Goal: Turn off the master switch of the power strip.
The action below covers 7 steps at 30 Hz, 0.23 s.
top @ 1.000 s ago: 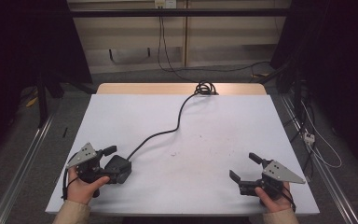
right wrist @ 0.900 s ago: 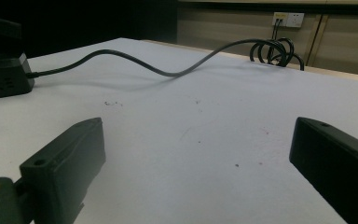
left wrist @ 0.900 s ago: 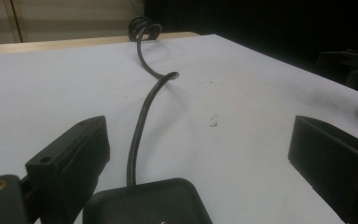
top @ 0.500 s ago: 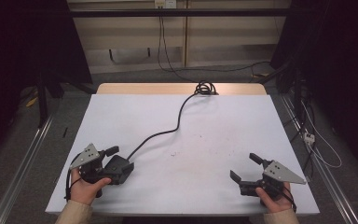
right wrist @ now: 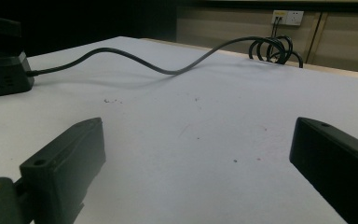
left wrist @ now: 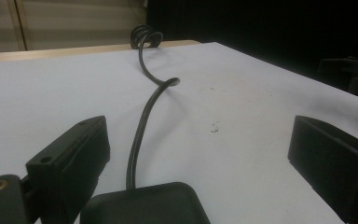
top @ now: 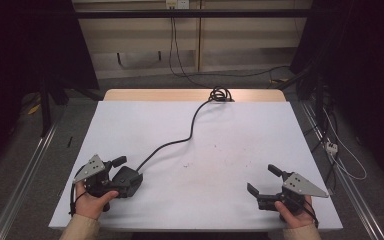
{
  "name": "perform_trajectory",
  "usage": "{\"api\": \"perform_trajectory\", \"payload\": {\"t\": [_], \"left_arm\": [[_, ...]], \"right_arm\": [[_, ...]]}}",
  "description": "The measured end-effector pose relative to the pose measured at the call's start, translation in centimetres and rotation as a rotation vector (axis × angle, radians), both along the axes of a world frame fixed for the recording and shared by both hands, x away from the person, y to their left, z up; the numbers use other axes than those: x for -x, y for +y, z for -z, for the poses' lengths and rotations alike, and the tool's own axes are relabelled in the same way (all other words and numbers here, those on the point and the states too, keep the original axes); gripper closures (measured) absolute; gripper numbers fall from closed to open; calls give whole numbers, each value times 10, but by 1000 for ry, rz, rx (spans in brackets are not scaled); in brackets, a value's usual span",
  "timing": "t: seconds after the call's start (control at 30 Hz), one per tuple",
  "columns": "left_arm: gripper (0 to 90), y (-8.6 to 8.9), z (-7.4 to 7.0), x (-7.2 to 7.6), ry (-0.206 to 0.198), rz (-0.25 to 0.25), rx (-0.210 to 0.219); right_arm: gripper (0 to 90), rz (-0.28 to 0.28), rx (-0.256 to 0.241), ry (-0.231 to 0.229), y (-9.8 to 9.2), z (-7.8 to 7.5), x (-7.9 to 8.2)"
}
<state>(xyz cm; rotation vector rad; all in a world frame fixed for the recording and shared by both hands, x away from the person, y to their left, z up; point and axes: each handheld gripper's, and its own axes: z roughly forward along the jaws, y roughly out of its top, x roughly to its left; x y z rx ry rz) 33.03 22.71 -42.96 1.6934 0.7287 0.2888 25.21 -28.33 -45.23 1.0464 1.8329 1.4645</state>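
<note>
Two grippers sit low at my side of the white table (top: 240, 125), and the work in hand is the approach to the black rectangular plastic power adapter (top: 128, 181). My left gripper (top: 111, 169) has its jaws spread wide, with the adapter lying between them and close in front of its camera, at the bottom of the left gripper view (left wrist: 144, 205). As far as I can tell neither jaw touches it yet. The adapter's thick black rubber cable (top: 190, 131) runs forward from the adapter, away from the left gripper, curves across the table and ends in a coil (top: 219, 94) at the far edge.

My right gripper (top: 263, 181) is also wide open and holds nothing; the adapter lies well apart from it, off to its left in its own view (right wrist: 3, 74).

I judge this to be the moment just before the grasp. Next I should ease the left gripper a little forward so the adapter's body sits squarely between the pads, then close on its sides, keeping clear of the cable root so the adapter does not twist out.
</note>
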Motion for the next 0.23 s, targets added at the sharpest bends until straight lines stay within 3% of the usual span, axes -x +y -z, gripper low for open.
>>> {"api": "perform_trajectory", "payload": {"t": [0.23], "left_arm": [[52, 1, -1, 0, -6, 1, 0]], "right_arm": [[30, -4, 6, 2, 1, 0, -1]]}}
